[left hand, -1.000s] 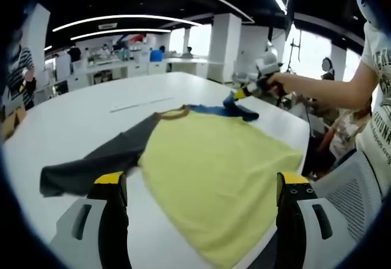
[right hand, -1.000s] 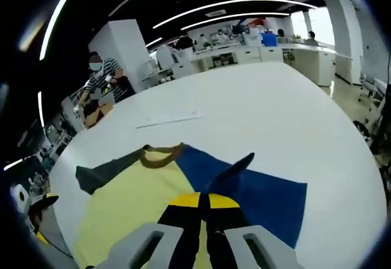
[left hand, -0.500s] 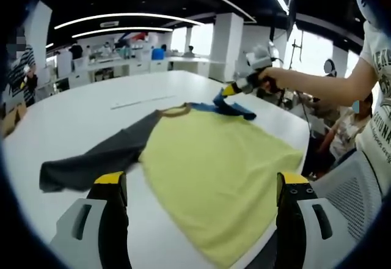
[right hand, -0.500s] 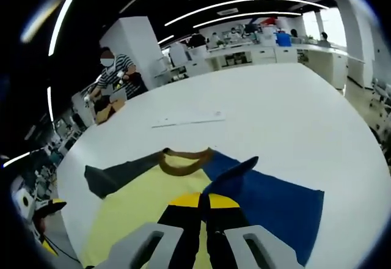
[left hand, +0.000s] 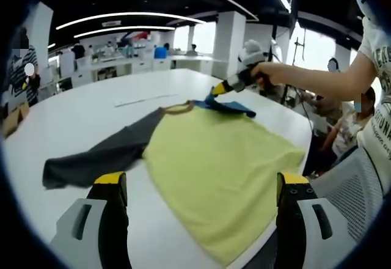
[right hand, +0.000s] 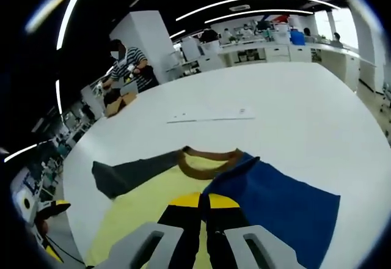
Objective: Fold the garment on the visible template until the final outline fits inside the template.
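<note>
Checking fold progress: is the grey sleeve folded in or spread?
Spread: the grey sleeve lies flat, stretched away from the yellow body.

Yellow garment (left hand: 214,171) flat on white table (left hand: 91,116), right gripper (left hand: 219,89) pinching blue sleeve (left hand: 229,106)

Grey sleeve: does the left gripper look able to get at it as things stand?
Probably yes. The left gripper is open and empty, and the grey sleeve lies flat on the white table just beyond its left finger, with nothing on it or between them.
</note>
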Motion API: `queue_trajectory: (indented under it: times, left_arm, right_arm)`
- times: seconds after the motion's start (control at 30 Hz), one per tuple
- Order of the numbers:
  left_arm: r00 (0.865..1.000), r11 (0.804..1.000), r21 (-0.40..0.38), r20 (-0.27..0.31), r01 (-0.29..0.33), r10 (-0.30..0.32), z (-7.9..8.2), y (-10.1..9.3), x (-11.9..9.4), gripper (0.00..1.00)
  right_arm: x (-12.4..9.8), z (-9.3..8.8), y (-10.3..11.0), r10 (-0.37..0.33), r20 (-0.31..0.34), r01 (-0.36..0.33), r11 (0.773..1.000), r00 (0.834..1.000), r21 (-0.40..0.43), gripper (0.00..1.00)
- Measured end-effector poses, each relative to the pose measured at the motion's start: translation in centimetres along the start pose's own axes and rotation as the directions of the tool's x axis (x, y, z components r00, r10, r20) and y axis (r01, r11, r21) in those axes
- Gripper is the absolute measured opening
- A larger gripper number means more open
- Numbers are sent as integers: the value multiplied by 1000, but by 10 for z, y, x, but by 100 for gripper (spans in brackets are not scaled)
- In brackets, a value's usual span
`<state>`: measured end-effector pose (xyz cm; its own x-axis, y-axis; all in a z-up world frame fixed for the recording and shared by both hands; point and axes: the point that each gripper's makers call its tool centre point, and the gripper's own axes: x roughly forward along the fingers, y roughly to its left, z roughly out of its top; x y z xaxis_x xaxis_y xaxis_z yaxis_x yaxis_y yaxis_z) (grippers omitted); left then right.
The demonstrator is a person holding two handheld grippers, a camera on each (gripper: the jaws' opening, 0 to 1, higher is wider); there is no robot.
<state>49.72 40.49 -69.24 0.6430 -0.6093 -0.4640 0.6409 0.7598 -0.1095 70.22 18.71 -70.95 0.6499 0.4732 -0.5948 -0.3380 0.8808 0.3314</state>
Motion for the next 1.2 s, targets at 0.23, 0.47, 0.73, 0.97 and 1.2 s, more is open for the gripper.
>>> queue_trajectory:
  times: [0.23,0.47,0.73,0.97,1.2]
  left_arm:
    - [1000,1000,-13,11,-16,16,-2,3,-4,99]
    - [1000,1000,-7,7,-23,23,-3,6,-3,99]
    - [999,999,-13,18,-37,37,-2,10,-4,99]
    - [999,999,-16,10,-43,43,-5,12,-5,99]
    - [999,998,-19,9,-52,52,-7,14,-7,99]
  right_arm:
    - [9,3,12,20,3,-20,1000,1000,7,0]
    - [18,7,31,56,-4,-56,998,998,-27,0]
    - [28,17,55,111,2,-111,992,994,-55,0]
    - [35,16,75,151,-11,-152,985,988,-77,0]
    - [43,10,94,187,-40,-190,975,982,-114,0]
